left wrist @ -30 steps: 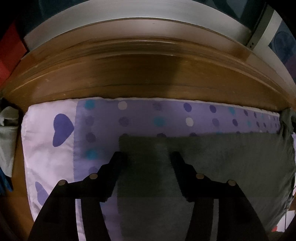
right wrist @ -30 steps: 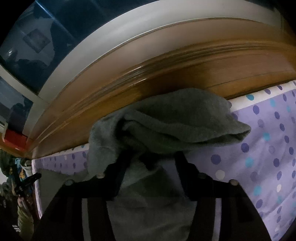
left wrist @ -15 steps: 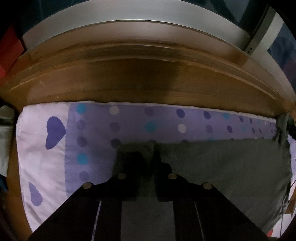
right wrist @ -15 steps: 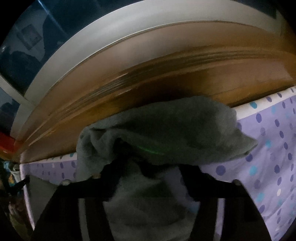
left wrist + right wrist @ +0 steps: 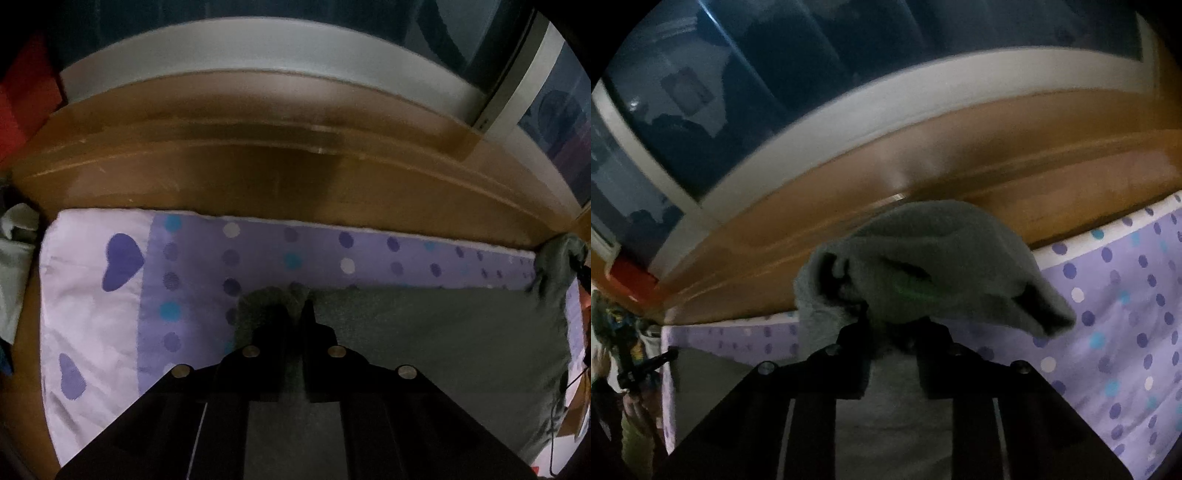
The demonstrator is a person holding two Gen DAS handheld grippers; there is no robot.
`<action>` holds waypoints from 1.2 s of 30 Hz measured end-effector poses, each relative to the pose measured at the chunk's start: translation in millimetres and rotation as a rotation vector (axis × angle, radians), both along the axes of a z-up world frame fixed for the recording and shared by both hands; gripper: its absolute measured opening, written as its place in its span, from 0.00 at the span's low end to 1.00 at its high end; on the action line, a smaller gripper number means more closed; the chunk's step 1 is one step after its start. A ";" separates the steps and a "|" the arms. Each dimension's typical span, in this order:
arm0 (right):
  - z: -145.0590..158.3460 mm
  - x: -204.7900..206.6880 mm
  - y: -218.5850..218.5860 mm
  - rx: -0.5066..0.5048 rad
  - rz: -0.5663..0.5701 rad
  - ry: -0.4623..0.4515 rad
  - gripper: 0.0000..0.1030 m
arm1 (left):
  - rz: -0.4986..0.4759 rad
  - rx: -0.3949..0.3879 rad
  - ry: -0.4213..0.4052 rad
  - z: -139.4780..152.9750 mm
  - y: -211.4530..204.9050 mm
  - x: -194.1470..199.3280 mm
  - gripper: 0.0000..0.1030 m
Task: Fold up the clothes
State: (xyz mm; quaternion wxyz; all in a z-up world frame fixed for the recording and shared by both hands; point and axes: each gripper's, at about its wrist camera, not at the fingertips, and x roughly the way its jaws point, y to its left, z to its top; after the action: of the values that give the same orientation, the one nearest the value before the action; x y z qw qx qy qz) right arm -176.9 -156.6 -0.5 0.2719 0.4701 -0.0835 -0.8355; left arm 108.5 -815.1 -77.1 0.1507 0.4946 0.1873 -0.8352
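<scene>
The left gripper (image 5: 295,310) is clamped on the far-left corner of the grey garment (image 5: 424,350); the right gripper (image 5: 892,332) is closing on its bunched far-right corner. Fleecy, soft and light, it likely sags, so corners suit. It lies on the dotted sheet (image 5: 258,254). No containers visible.

Both grippers are matte black — the left gripper (image 5: 295,314) and the right gripper (image 5: 892,332) alike. Each wedge-shaped finger carries round brass-coloured screws. Pale stripes run along each body.
</scene>
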 end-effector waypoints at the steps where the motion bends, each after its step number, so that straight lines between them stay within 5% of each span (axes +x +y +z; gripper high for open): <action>1: 5.1 4.2 5.4 -0.014 0.004 0.014 0.17 | 0.003 0.002 0.012 5.0 0.3 3.4 0.05; 8: 35.9 80.9 38.3 -0.049 0.048 0.112 0.17 | -0.003 -0.025 0.080 38.9 30.9 38.5 0.05; 11: 26.5 142.2 33.4 -0.042 0.058 0.140 0.17 | -0.010 -0.043 0.090 49.8 54.9 68.3 0.05; 16: 0.1 189.0 12.4 -0.010 0.059 0.109 0.17 | -0.035 -0.052 0.065 38.3 78.3 112.9 0.05; 23: -46.3 229.5 14.5 0.083 0.063 0.036 0.17 | -0.036 -0.049 -0.001 7.7 97.9 141.2 0.05; 30: -35.3 250.4 -2.5 0.035 0.031 0.084 0.15 | -0.050 -0.048 0.017 0.6 101.3 154.3 0.07; 36: -51.2 261.0 -4.5 0.147 0.050 0.064 0.14 | -0.042 0.014 -0.004 -9.6 95.0 167.2 0.12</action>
State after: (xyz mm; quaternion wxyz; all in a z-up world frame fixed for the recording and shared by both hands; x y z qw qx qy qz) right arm 84.2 -161.1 -51.7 0.2601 0.4637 -0.0014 -0.8469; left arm 275.7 -720.1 -86.7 0.1300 0.5011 0.1826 -0.8358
